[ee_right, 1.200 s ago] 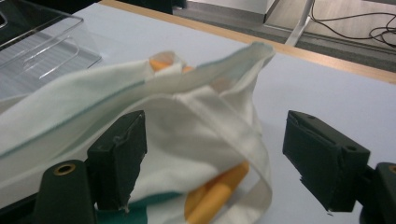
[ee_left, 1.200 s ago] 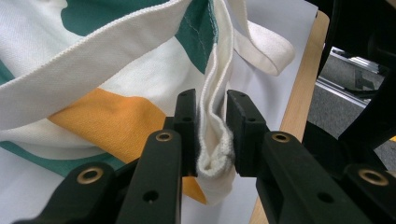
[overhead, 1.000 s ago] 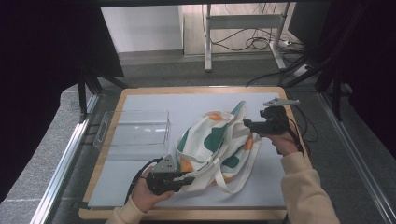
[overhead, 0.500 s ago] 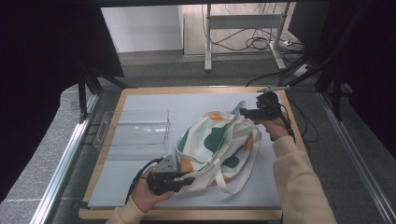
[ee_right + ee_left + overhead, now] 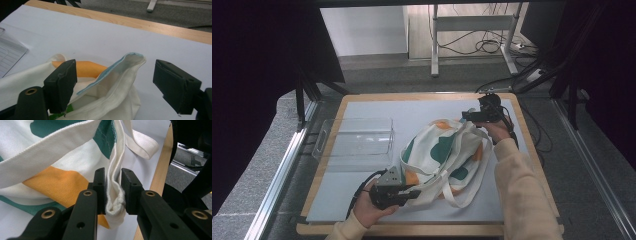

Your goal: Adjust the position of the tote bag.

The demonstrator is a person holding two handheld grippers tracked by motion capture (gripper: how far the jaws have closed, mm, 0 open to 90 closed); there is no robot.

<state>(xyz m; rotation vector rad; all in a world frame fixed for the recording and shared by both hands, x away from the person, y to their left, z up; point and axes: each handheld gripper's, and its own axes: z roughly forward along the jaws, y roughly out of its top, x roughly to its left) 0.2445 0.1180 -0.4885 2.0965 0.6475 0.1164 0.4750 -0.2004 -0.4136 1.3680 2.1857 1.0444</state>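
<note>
A cream tote bag (image 5: pixel 442 152) with green and orange patches lies crumpled in the middle of the white mat. My left gripper (image 5: pixel 412 192) is at its near left edge, shut on a fold of the bag's hem (image 5: pixel 115 195). My right gripper (image 5: pixel 465 116) hovers at the bag's far right corner. Its jaws stand wide open on either side of a raised corner of the bag (image 5: pixel 125 67), without touching it. A cream handle strap (image 5: pixel 141 142) loops toward the table's edge.
A clear plastic bin (image 5: pixel 354 140) sits on the mat to the left of the bag. The mat lies on a wooden board (image 5: pixel 422 96) with a raised rim. Cables and table legs stand on the floor beyond the far edge.
My right gripper has moved away from me, toward the far edge, and a little left, up to the bag's far corner. The left gripper has stayed put, holding the hem.
</note>
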